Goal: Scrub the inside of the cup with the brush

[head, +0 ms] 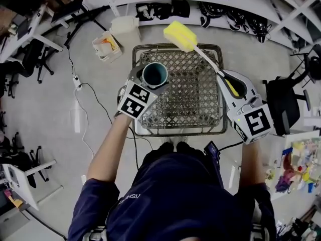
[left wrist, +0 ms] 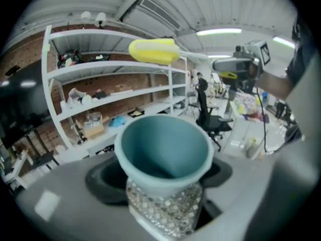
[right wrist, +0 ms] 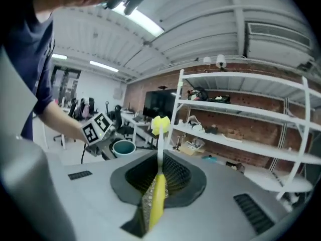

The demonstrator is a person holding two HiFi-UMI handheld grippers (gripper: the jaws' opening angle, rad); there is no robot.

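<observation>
A teal cup [head: 155,75] is held mouth up over the left side of a wire basket [head: 210,122], with my left gripper [head: 150,84] shut on it. In the left gripper view the cup [left wrist: 165,152] fills the middle, its lower wall pressed by the patterned pads [left wrist: 163,212]. My right gripper [head: 235,87] is shut on the yellow handle of a brush [head: 181,35], whose yellow sponge head hangs above the basket's far edge, to the right of and beyond the cup. In the right gripper view the brush [right wrist: 156,195] runs straight out from the jaws, and the cup [right wrist: 123,147] shows at the left.
A small open box [head: 107,46] and a white box [head: 125,24] lie on the floor left of the basket. A long shelf [head: 210,4] with dark items runs along the back. A black office chair [head: 283,102] stands at the right, and cables [head: 95,99] trail across the floor at the left.
</observation>
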